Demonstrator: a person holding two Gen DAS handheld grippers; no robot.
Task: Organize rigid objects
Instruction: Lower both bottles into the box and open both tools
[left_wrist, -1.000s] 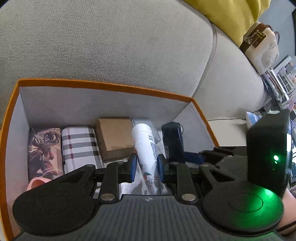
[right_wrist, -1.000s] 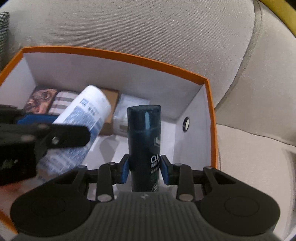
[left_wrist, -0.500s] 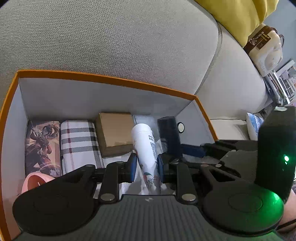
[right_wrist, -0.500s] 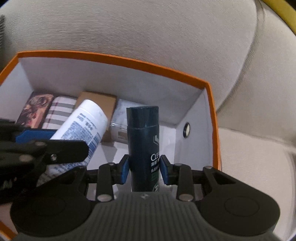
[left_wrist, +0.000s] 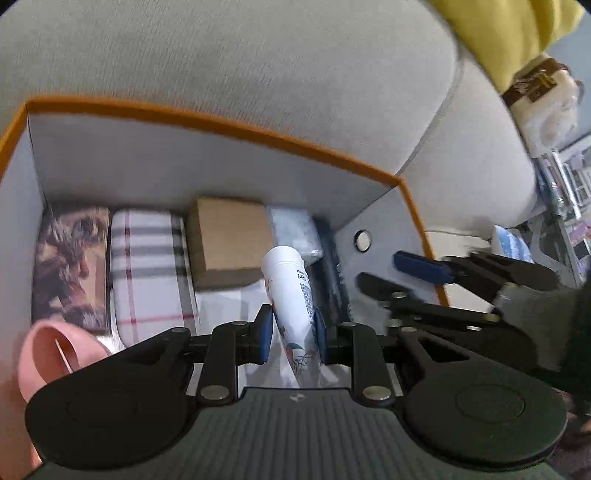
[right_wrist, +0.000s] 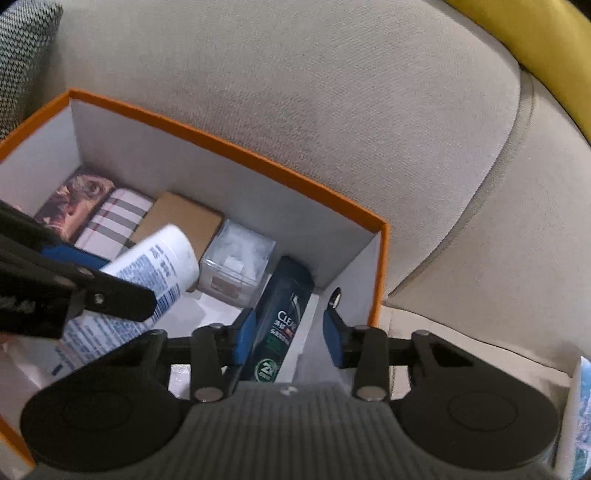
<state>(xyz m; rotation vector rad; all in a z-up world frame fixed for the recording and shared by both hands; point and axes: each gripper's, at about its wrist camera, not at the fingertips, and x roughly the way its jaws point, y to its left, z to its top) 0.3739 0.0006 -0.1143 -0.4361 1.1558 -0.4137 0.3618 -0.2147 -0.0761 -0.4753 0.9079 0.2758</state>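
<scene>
**Two bottles at the right end of the orange-rimmed box**

The dark blue-green shampoo bottle (right_wrist: 282, 314) lies tilted in the right end of the box, its top against the far corner and its left side touching the left blue pad (right_wrist: 244, 336) of the right gripper (right_wrist: 289, 338). That gripper's jaws are opening: the right pad stands clear of the bottle with a visible gap, so nothing is pinched.

The white cylindrical bottle with blue print (left_wrist: 293, 314) is clamped between the narrowly set blue pads of the left gripper (left_wrist: 291, 334), cap pointing towards the far wall, held above the box floor.

The open white cardboard box with an orange rim (right_wrist: 236, 147) sits on a beige fabric sofa (right_wrist: 332, 92). Along its far wall, packed side by side from the left, lie a picture-printed box (left_wrist: 70, 262), a plaid case (left_wrist: 147, 269), a brown cardboard box (left_wrist: 229, 240) and a clear plastic box (right_wrist: 236, 258). A pink ring-shaped object (left_wrist: 55, 354) sits at the near left corner. White floor shows open in front of the brown box; the right wall stands just beside the shampoo bottle.
</scene>
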